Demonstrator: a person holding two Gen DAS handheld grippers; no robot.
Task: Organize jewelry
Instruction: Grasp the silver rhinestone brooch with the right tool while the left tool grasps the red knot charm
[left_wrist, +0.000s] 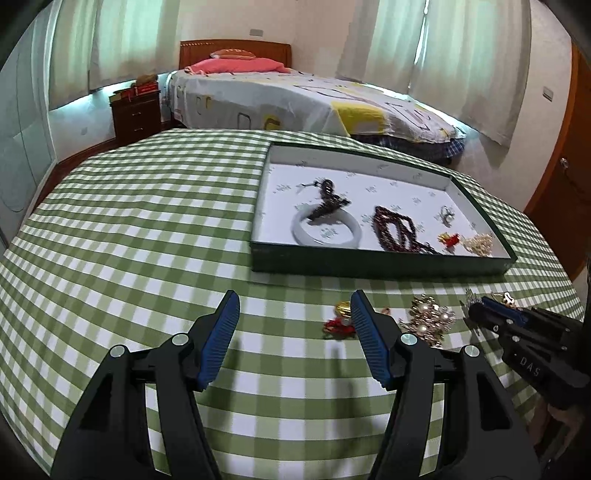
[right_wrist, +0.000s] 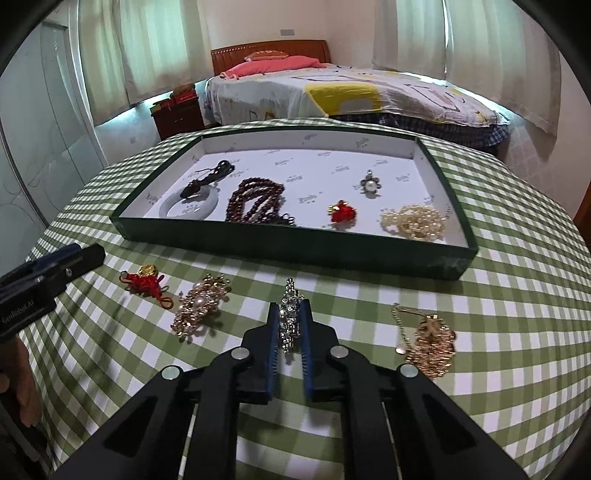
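A dark green tray (right_wrist: 295, 243) with a white floor stands on the checked tablecloth. In it lie a white bangle (right_wrist: 170, 207), dark red beads (right_wrist: 255, 201), a red knot charm (right_wrist: 343, 213), a pearl flower pendant (right_wrist: 370, 183) and a pearl strand (right_wrist: 415, 221). My right gripper (right_wrist: 291, 310) is shut on a silver rhinestone clip (right_wrist: 290, 317) in front of the tray. My left gripper (left_wrist: 291, 302) is open above the cloth, its right finger beside a red knot charm with a gold coin (left_wrist: 338, 323). The right gripper (left_wrist: 480, 308) shows at the right of the left wrist view.
On the cloth in front of the tray lie a gold and pearl brooch (right_wrist: 199, 306) and a gold chain piece (right_wrist: 430, 343). The left gripper (right_wrist: 79, 258) shows at the left edge of the right wrist view. A bed (right_wrist: 351, 92) stands behind the table.
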